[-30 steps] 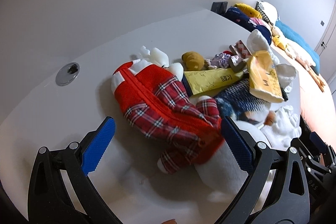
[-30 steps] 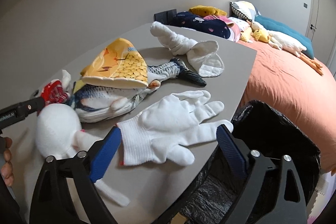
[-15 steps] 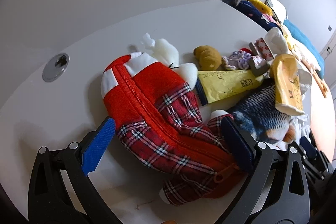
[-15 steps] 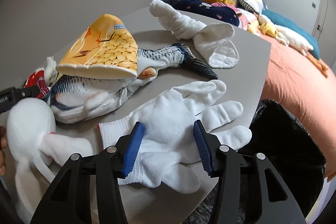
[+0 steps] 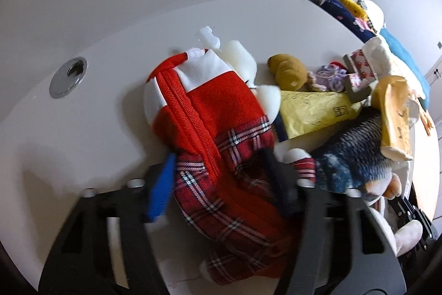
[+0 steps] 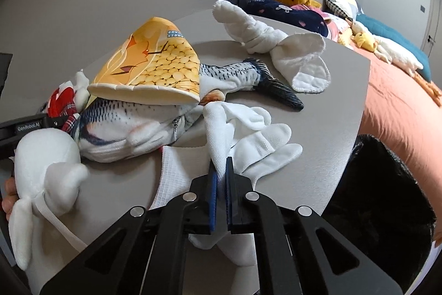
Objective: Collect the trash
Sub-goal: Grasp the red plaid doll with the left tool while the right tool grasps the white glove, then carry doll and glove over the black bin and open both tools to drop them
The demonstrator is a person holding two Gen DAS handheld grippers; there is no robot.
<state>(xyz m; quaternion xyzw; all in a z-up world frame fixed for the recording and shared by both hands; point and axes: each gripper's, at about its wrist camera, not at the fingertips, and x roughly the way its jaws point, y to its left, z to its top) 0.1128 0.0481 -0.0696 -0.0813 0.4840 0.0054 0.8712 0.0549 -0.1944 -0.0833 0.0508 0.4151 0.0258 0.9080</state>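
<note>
My right gripper (image 6: 220, 170) is shut on a white cloth glove (image 6: 248, 134) and pinches a fold of it, bunched up on the grey table (image 6: 331, 101). A black trash bag (image 6: 386, 198) hangs open past the table's right edge. My left gripper (image 5: 221, 173) has its jaws pressed against the red plaid plush pouch (image 5: 210, 129) on the white table (image 5: 96, 129); the image is blurred there. A yellow wrapper (image 5: 312, 109) and an orange paper cup (image 6: 149, 68) lie in the pile.
A plush fish (image 6: 138, 123), a white plush (image 6: 41, 165), a rolled white towel (image 6: 276, 46) and small toys (image 5: 287, 71) crowd the table. A metal cable port (image 5: 67, 76) sits at the left. A bed with pillows (image 6: 400, 90) lies beyond.
My right gripper closed on the white glove and bunched it. My left gripper moved in over the red plaid pouch and narrowed its jaws against it.
</note>
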